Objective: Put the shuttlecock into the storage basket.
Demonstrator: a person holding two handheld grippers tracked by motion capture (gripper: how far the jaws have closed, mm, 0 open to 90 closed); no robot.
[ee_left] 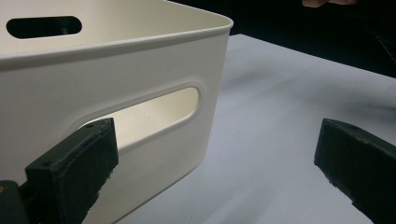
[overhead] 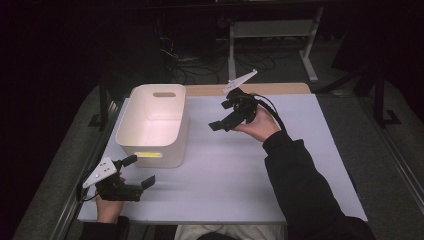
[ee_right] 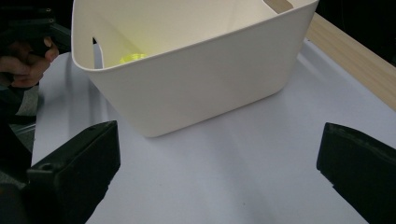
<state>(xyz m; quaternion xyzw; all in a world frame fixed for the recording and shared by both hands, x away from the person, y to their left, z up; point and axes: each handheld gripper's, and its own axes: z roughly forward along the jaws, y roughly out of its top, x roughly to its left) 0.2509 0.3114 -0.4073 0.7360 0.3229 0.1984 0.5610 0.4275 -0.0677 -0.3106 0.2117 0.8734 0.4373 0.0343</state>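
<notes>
Yellow object (ee_right: 132, 58) inside white bin (ee_right: 196, 84), right gripper view; both hand-held grippers gaping, empty.

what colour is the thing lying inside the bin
Yellow-green. The small object shows inside the cream plastic bin, clearest in the right gripper view.

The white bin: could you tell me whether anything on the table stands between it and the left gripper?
Nothing visible does. The left gripper, jaws open, hovers just off the near wall of the white bin, facing its handle slot, with bare white table surface beside it.
</notes>
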